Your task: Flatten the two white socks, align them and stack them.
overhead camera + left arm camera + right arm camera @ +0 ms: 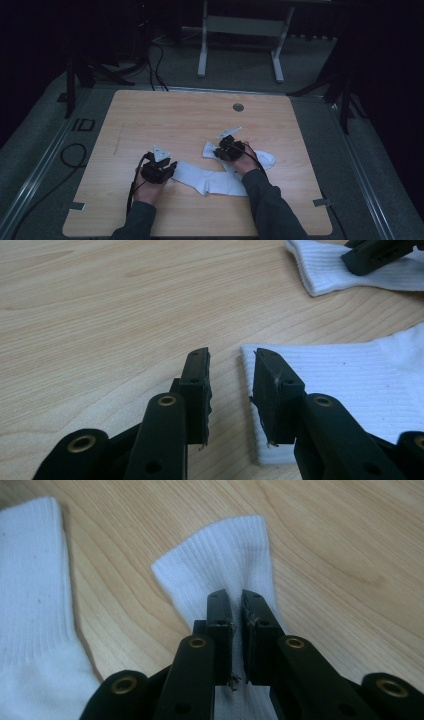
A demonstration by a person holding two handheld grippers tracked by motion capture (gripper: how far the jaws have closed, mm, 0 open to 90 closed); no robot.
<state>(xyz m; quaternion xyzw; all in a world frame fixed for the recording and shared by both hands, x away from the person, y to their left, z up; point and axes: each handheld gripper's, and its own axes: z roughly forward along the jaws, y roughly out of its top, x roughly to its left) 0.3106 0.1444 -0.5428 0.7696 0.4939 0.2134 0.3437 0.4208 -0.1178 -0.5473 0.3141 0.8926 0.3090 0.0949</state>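
High view: two white ribbed socks lie on a pale wood-grain table [165, 115] with rounded corners. The nearer sock [212, 181] stretches flat from the left gripper [172, 166] toward the 4 o'clock side, under the person's right sleeve [270, 205]. The farther sock [260, 159] lies at 2 o'clock from it, its cuff end beneath the right gripper [219, 153].

Right gripper view: the black, blocky jaws are nearly together, pinching a raised fold of the farther sock's [225, 565] knit; the ribs pucker toward the pads. The cuff edge is straight, with soft corners. The nearer sock [30, 605] lies at 9 o'clock, apart from it, with bare wood between them.

Left gripper view: the jaws stand parted around the cuff edge of the nearer sock [340, 385]. One toothed pad rests over wood at 9 o'clock of the edge, the other over the fabric; neither visibly squeezes the cloth, which lies flat. Fine vertical ribs and a few dark specks mark the fabric. At 1 o'clock the other gripper's black tip presses on the farther sock [325, 270].

A small round metal grommet [238, 107] is set in the tabletop at 12 o'clock, well apart from the socks. Beyond the table, the white legs of a stand [240, 45] rest on grey floor.
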